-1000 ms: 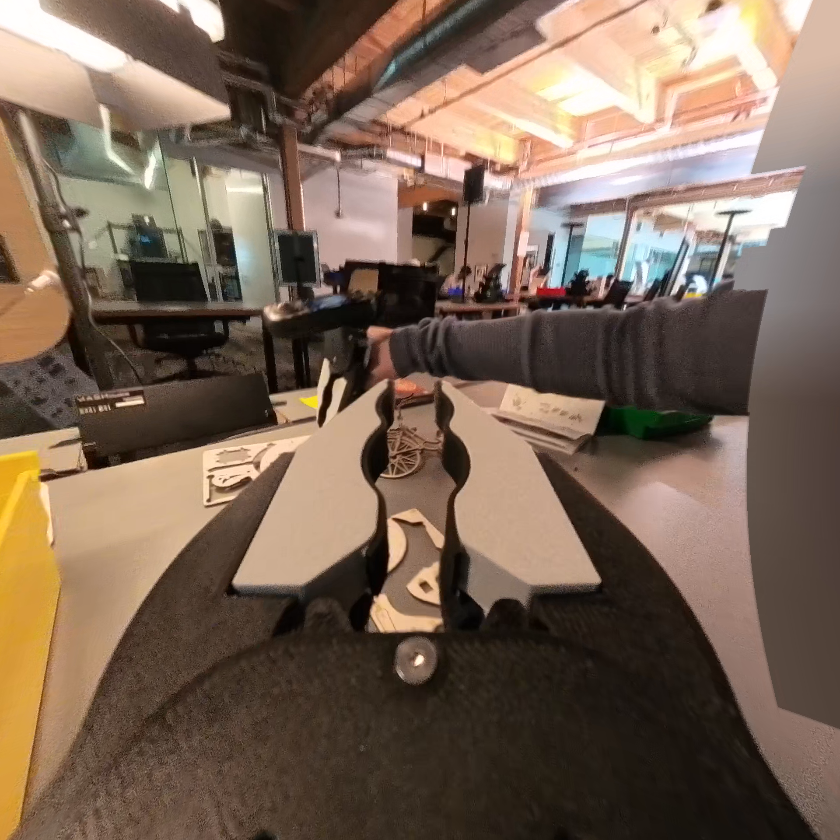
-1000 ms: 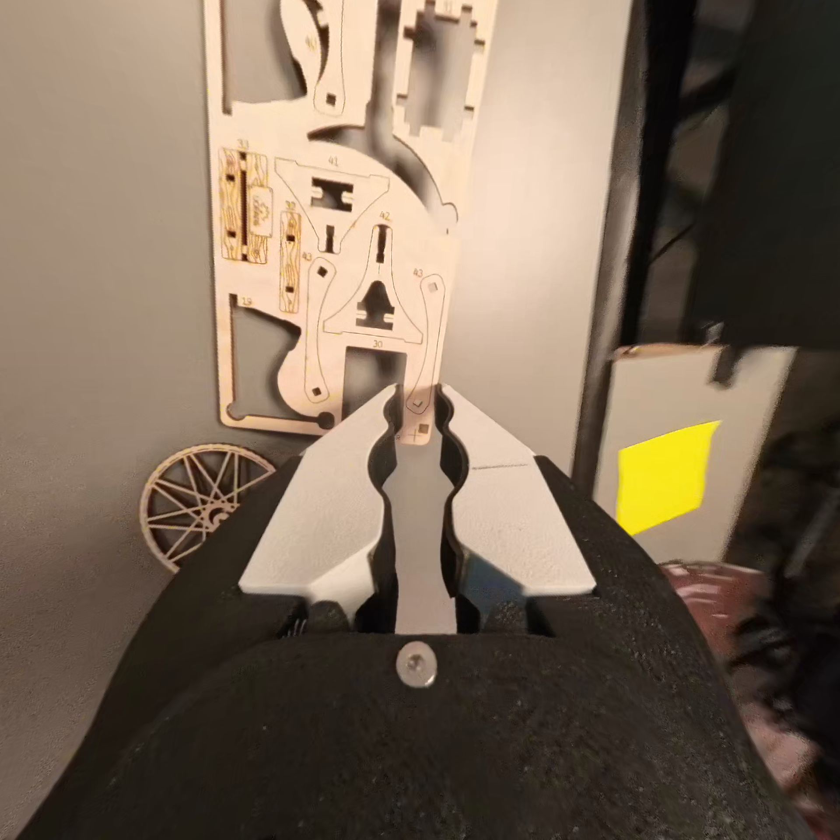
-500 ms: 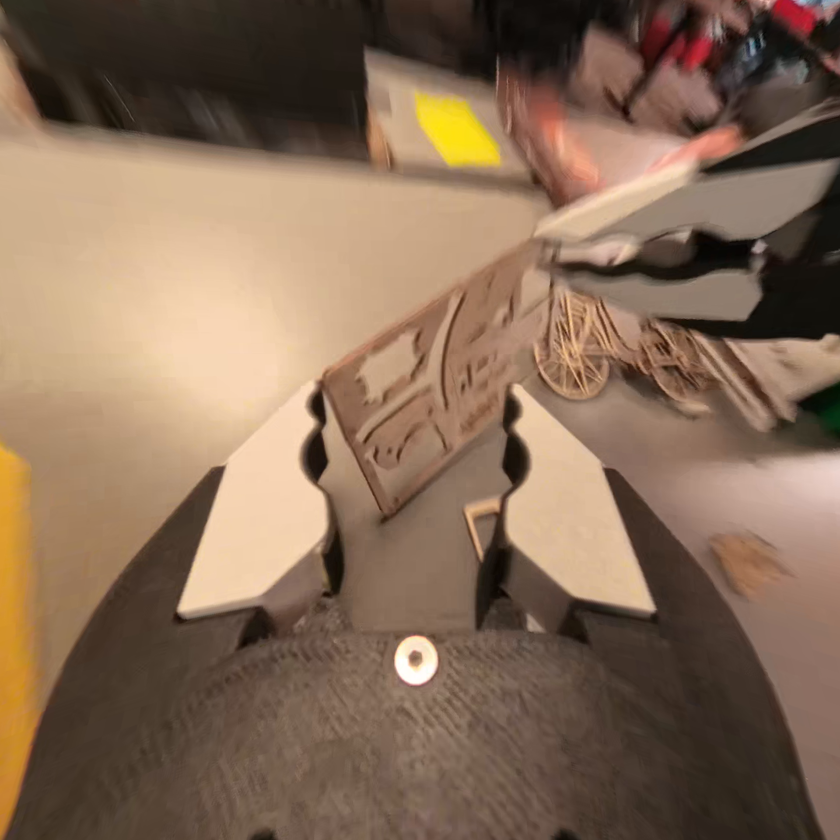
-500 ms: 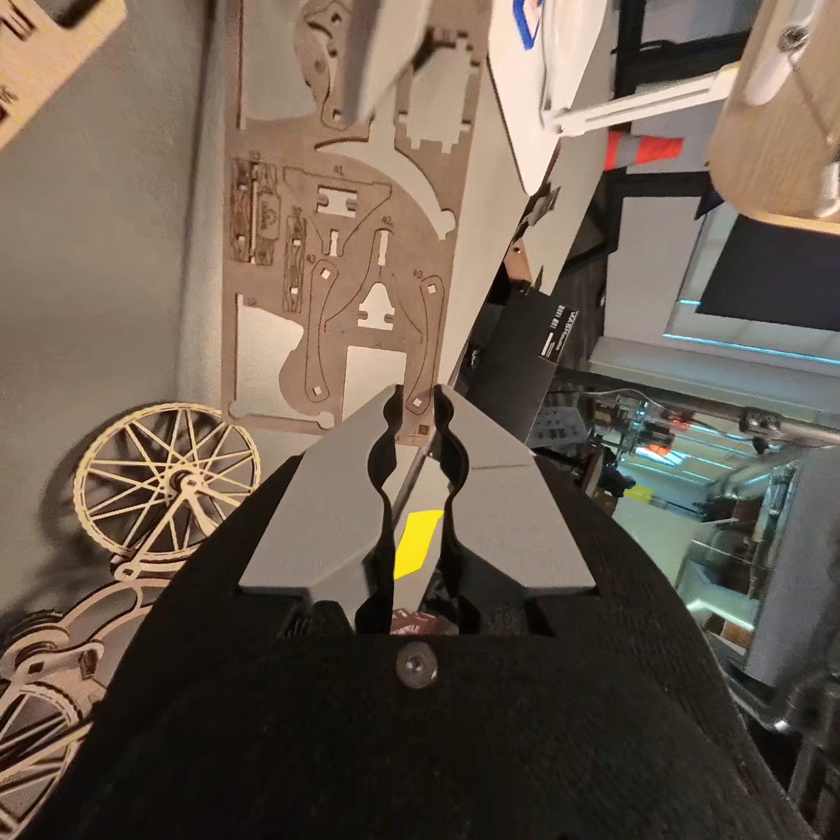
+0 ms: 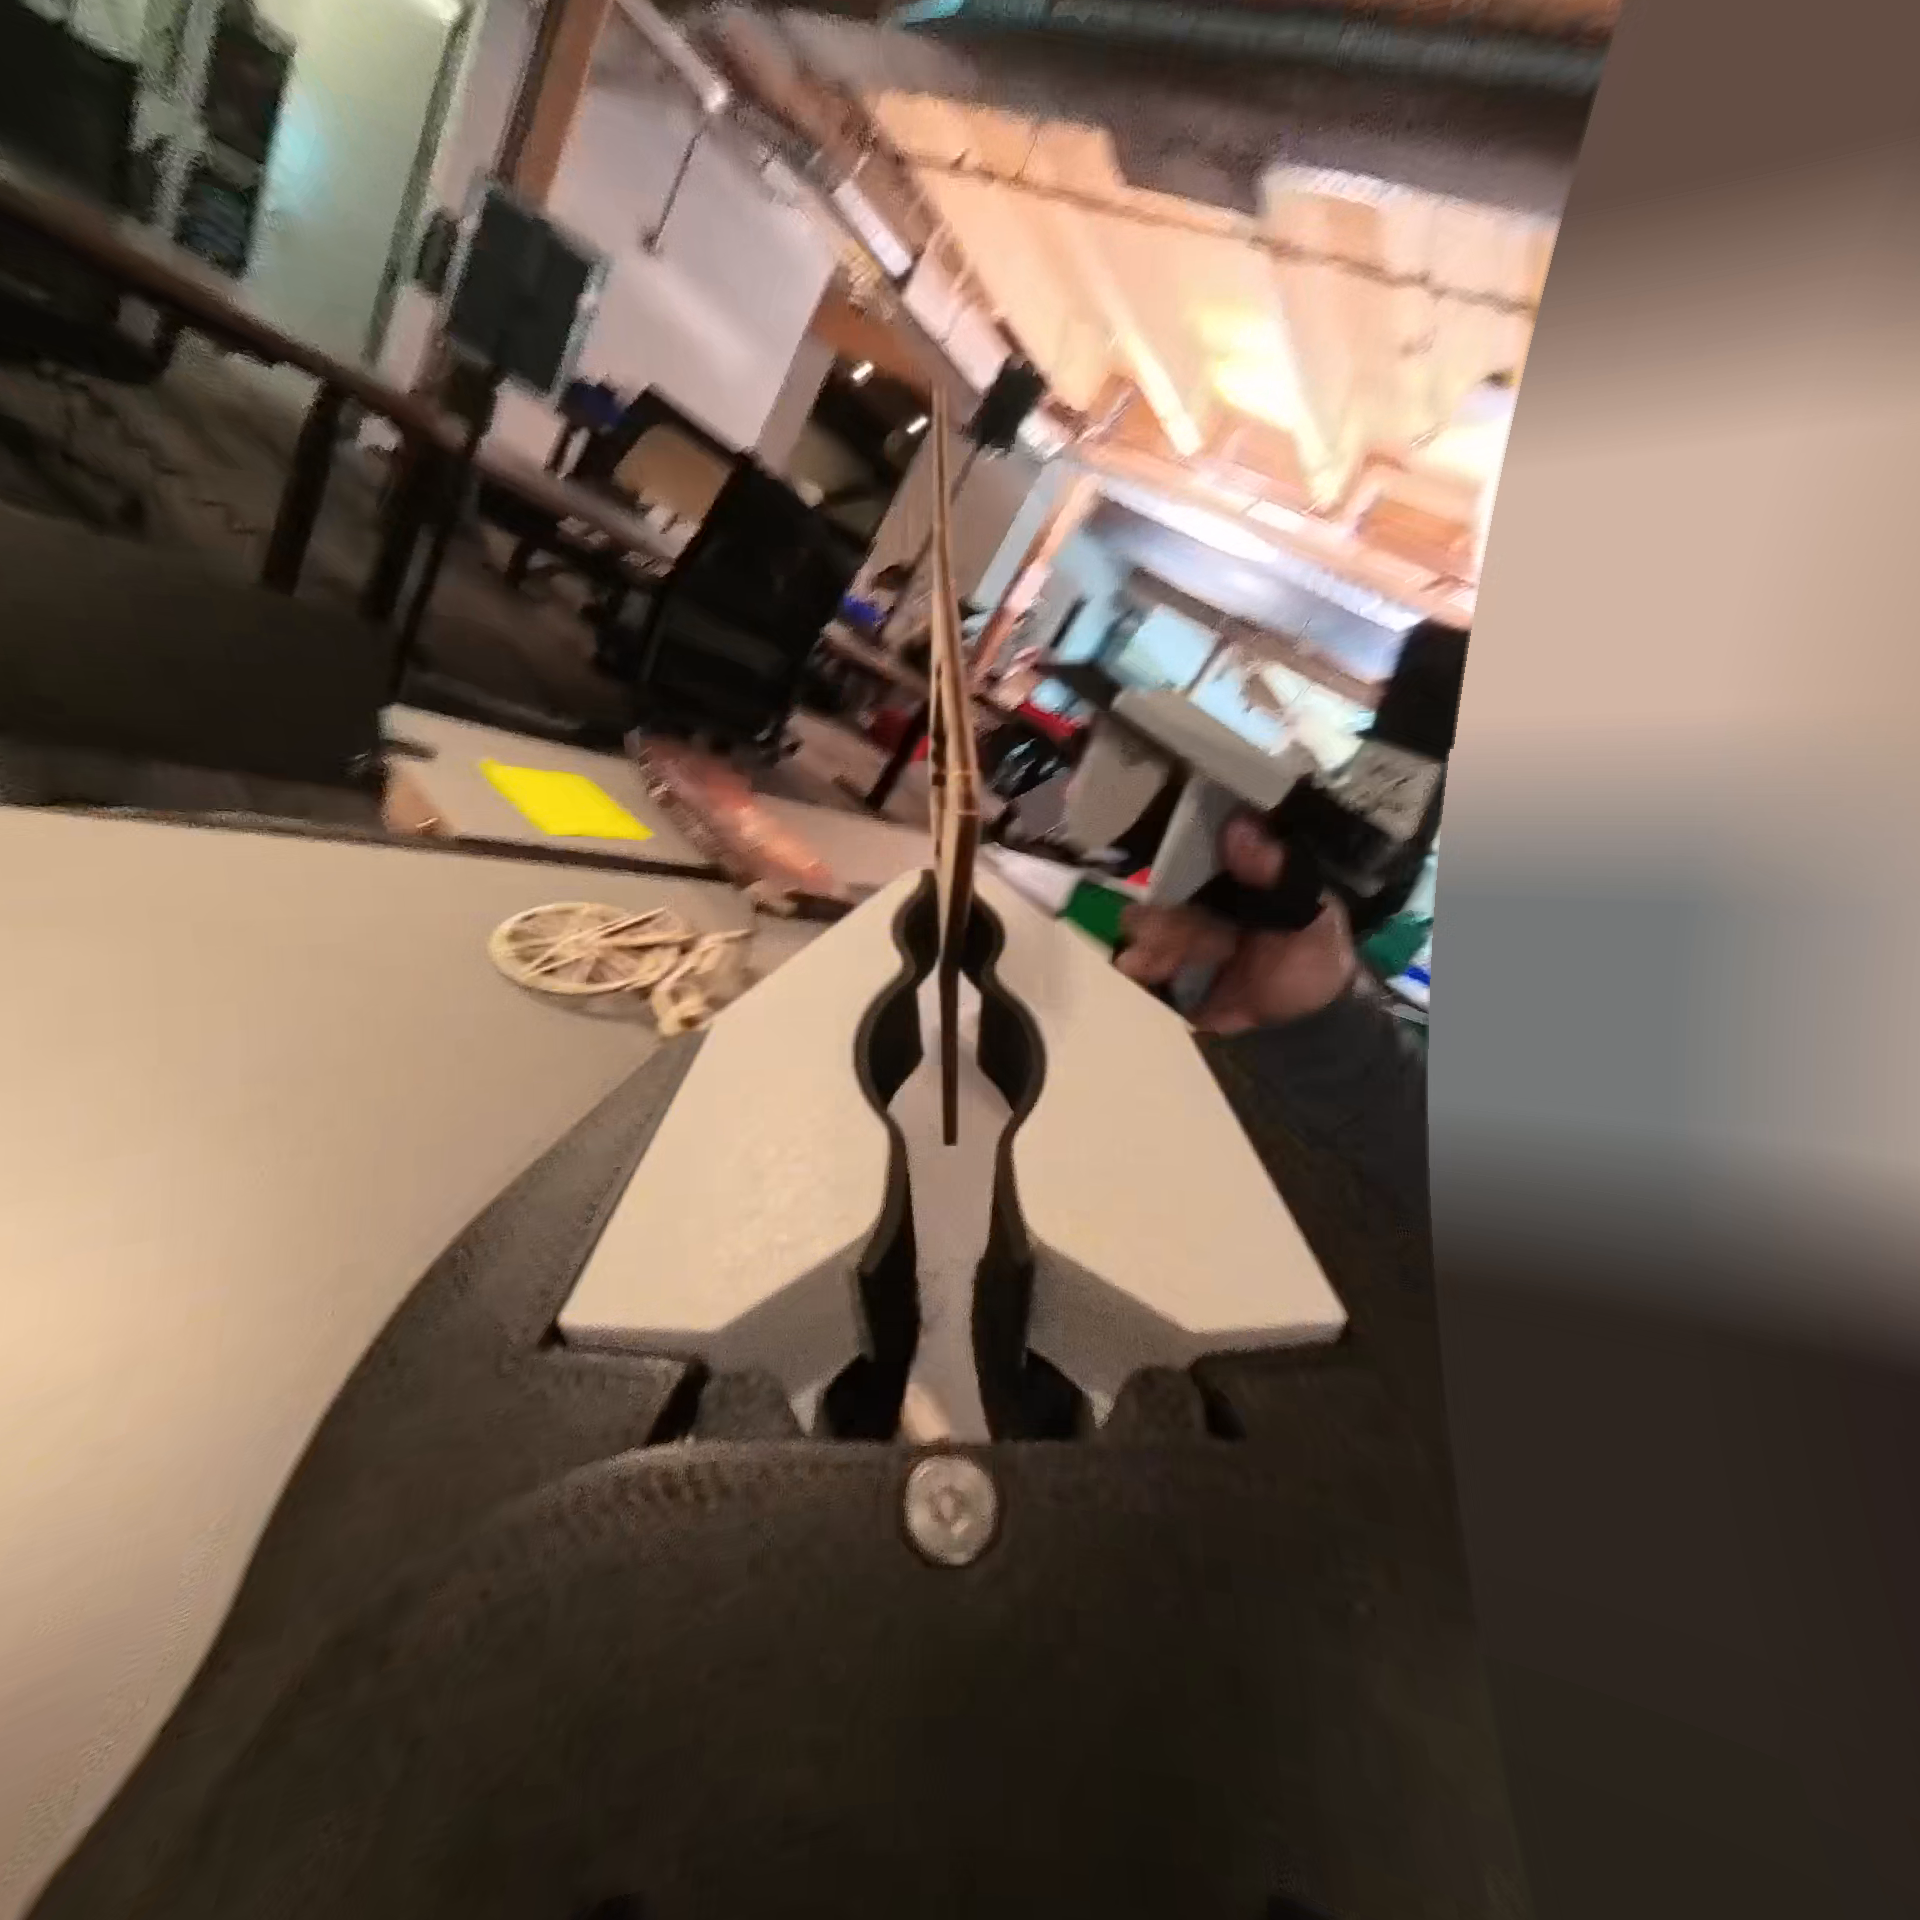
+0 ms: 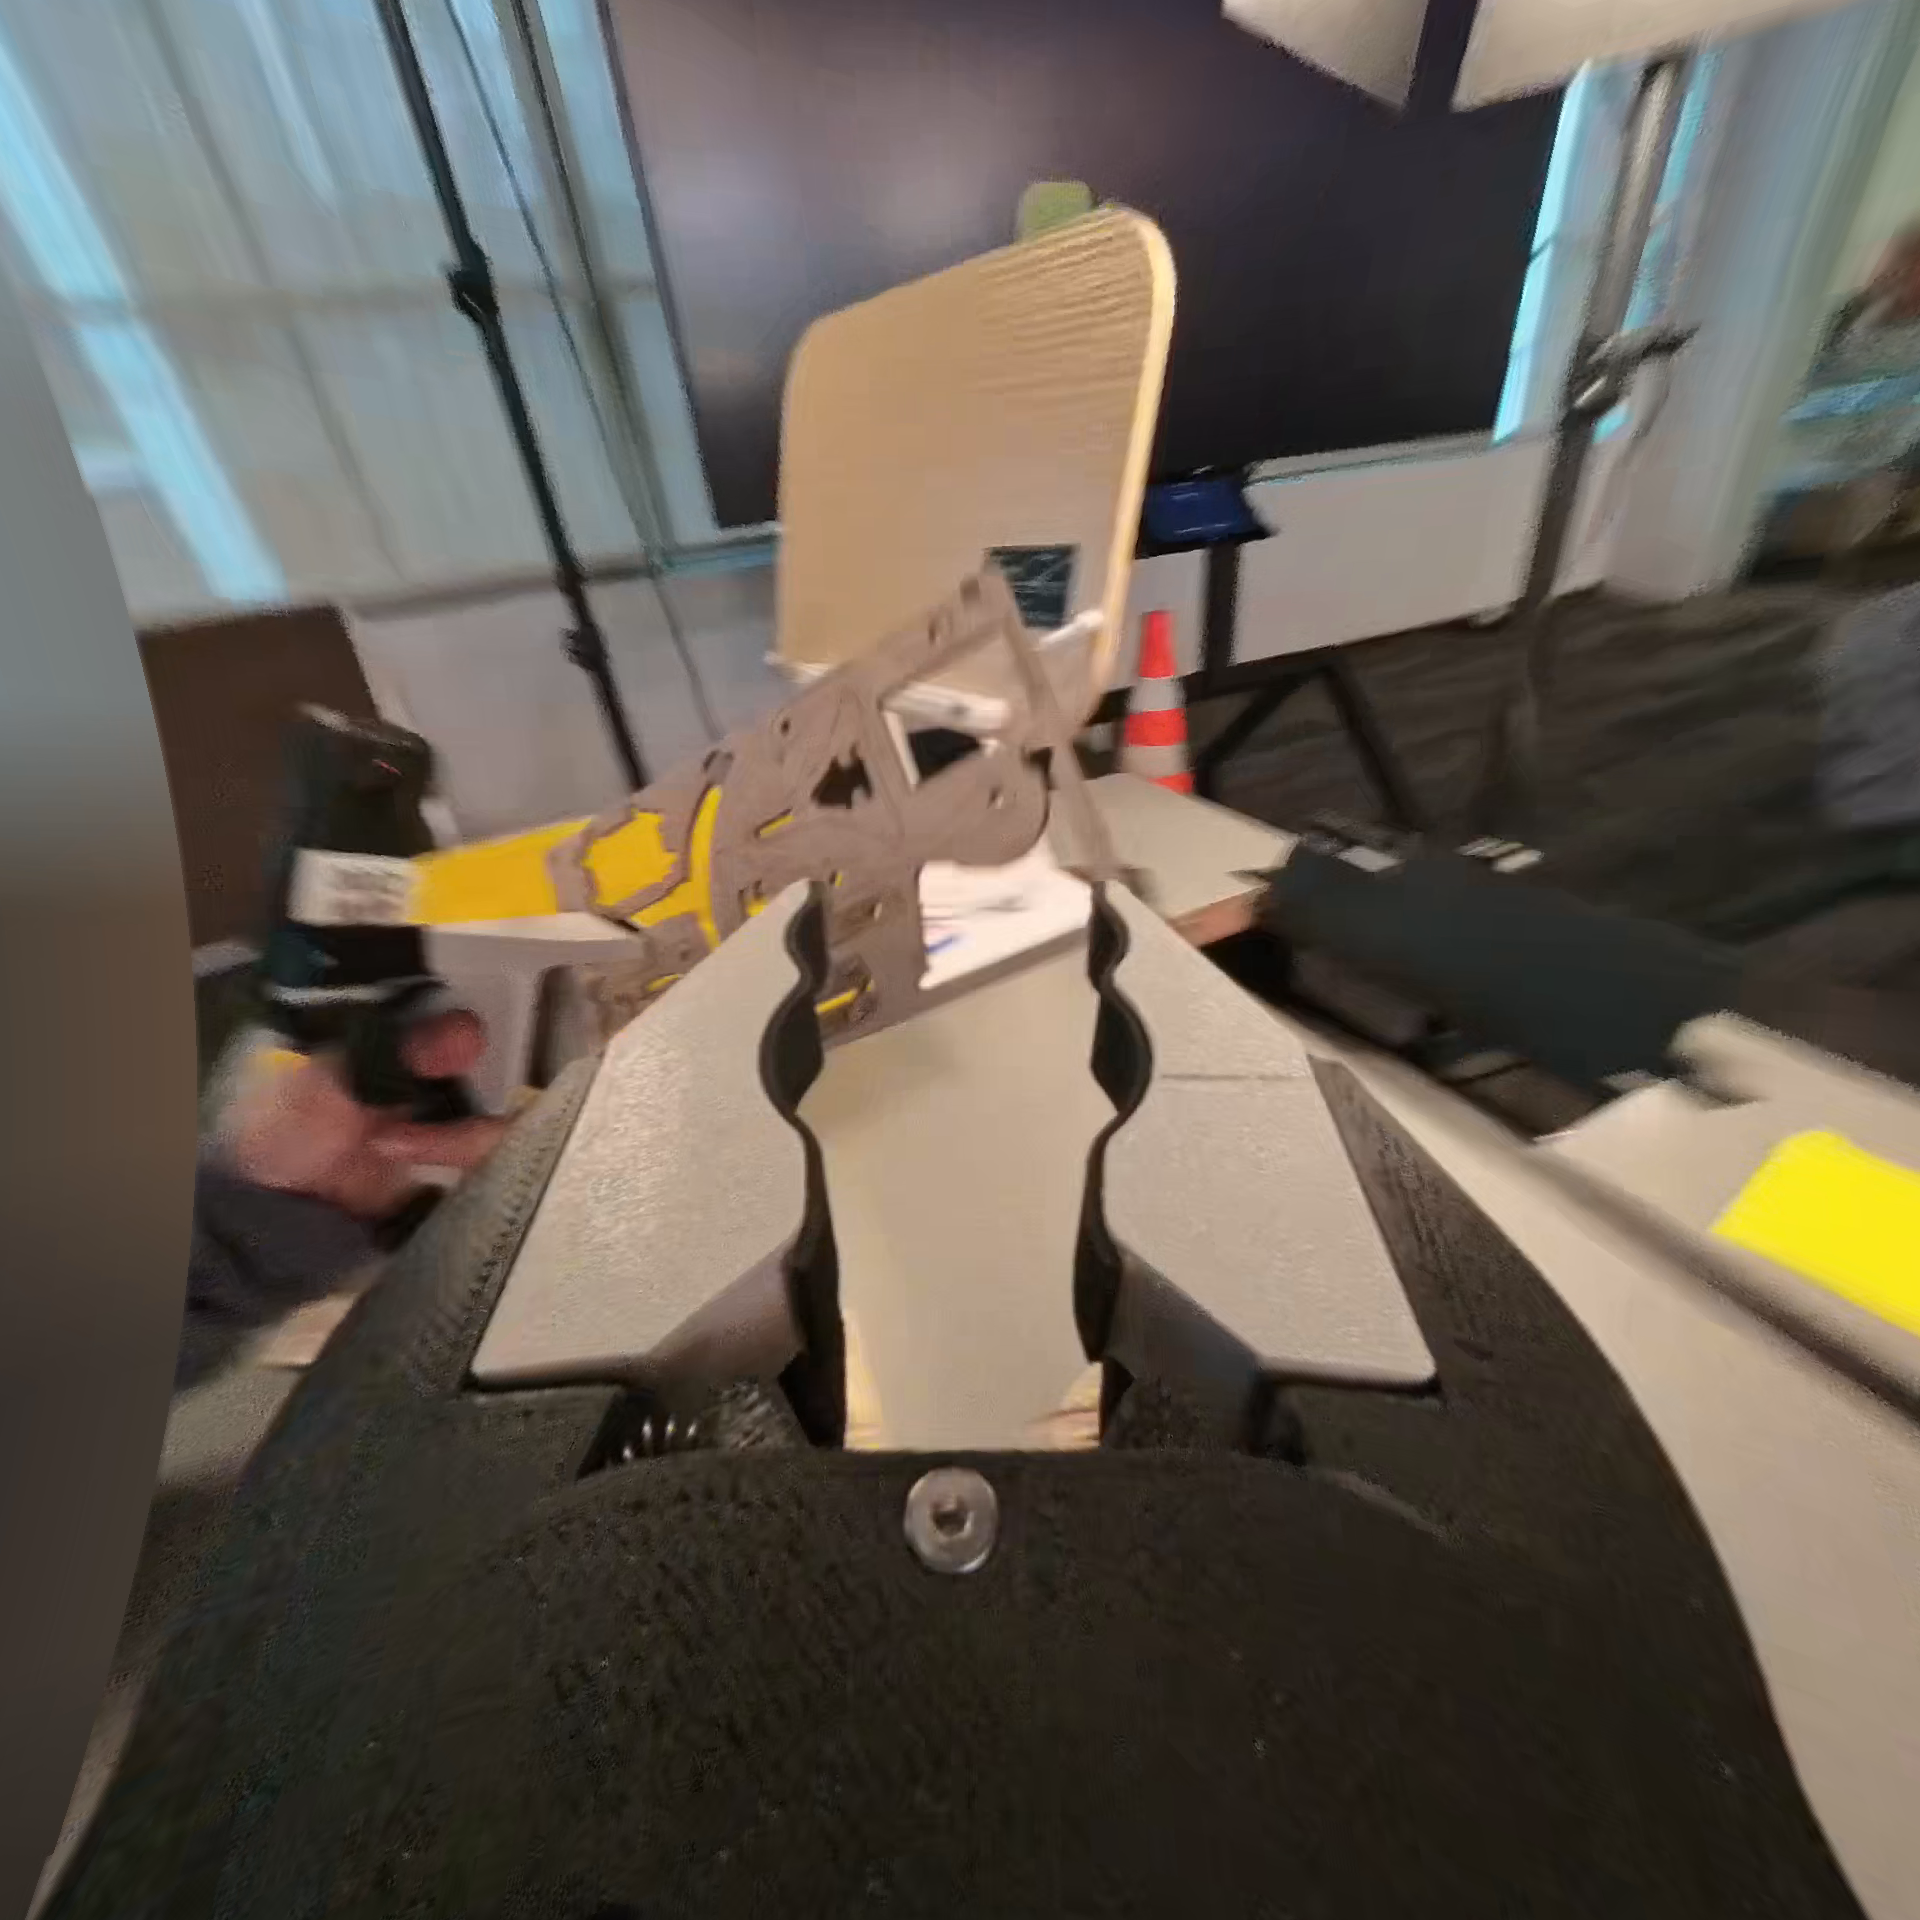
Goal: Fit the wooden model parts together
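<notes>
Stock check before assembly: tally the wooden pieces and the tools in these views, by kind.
wooden parts sheet, clamped in the left tool: 1
spoked wheel assembly, on the table: 1
tools, the left tool and the right tool: 2
Total: 4

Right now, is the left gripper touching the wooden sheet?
Touching. Left wrist view: left gripper is shut on the wooden sheet, seen edge-on and pinched between the fingertips.

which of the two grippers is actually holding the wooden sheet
The left gripper: the thin wooden parts sheet stands edge-on, pinched between its nearly closed fingertips. The right gripper is wide open with nothing between its fingers.
</notes>
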`<state>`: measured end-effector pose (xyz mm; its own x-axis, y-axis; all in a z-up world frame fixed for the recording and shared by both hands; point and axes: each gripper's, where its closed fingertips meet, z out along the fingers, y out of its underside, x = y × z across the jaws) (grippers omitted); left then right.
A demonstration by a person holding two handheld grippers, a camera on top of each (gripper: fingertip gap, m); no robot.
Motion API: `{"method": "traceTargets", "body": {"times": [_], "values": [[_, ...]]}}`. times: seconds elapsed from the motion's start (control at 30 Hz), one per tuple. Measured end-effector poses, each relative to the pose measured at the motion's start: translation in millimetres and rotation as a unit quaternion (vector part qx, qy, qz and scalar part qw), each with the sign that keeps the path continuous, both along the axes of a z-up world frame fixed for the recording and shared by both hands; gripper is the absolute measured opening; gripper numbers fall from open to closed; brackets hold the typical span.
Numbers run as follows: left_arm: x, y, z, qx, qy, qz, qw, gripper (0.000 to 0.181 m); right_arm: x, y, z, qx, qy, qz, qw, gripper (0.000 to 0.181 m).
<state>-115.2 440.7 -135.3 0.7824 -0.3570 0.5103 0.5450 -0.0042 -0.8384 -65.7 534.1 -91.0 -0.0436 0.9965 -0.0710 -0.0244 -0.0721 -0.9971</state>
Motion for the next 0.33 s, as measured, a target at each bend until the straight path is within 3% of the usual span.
{"method": "traceTargets", "body": {"times": [0.07,0.17,0.23,0.33], "values": [[15,-15,20,0.057,-0.039,-0.035,0.997,0.001,4,-25,-6,-0.096,-0.004,0.051,0.994,0.043],[28,-34,37,0.113,-0.097,-0.064,0.987,0.001,12,-71,-5,-0.172,0.02,0.143,0.974,0.034],[36,-42,37,0.124,-0.107,-0.066,0.984,0.0,19,-90,7,-0.19,0.061,0.179,0.963,0.027],[46,-52,38,0.138,-0.125,-0.073,0.98,0.0,19,-101,7,-0.163,0.057,0.188,0.967,0.006]]}}
